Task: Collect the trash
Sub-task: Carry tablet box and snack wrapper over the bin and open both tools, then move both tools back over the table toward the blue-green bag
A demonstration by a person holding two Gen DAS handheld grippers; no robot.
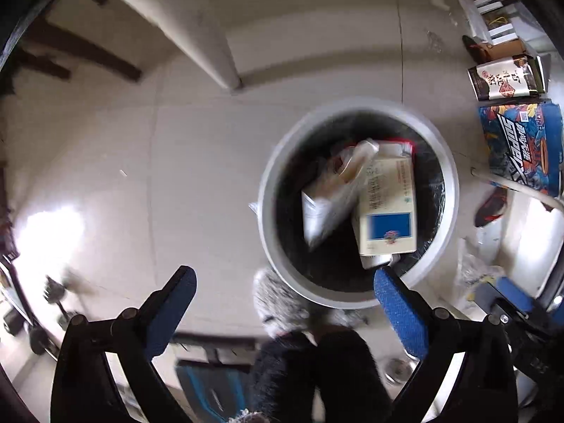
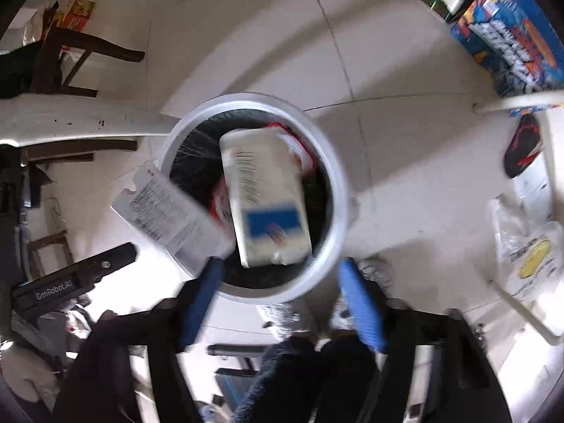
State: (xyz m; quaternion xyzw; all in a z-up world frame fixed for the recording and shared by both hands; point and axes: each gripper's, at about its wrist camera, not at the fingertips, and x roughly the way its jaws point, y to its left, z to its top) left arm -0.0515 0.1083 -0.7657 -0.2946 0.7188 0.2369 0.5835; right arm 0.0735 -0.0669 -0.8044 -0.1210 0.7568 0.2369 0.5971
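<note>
A round white trash bin point(image 1: 271, 211) with a black liner stands on the floor; it also shows in the right wrist view point(image 2: 338, 190). Inside lie a cream carton with a blue patch point(image 1: 387, 208), also in the right wrist view point(image 2: 264, 197), and red packaging point(image 2: 299, 148). A blurred white printed package point(image 1: 328, 208) is in the air over the bin mouth; in the right wrist view it point(image 2: 169, 215) hangs over the bin's left rim. My left gripper point(image 1: 283, 285) is open and empty above the bin's near rim. My right gripper point(image 2: 280, 278) is open and empty over the bin.
Colourful boxes point(image 1: 521, 141) and a dark printed carton point(image 1: 504, 77) stand at the right. Plastic bags point(image 2: 528, 257) lie on the floor at the right. A white table leg point(image 1: 208, 35) and dark chair legs point(image 2: 88, 49) stand beyond the bin. The person's legs and slippers point(image 1: 278, 303) are below.
</note>
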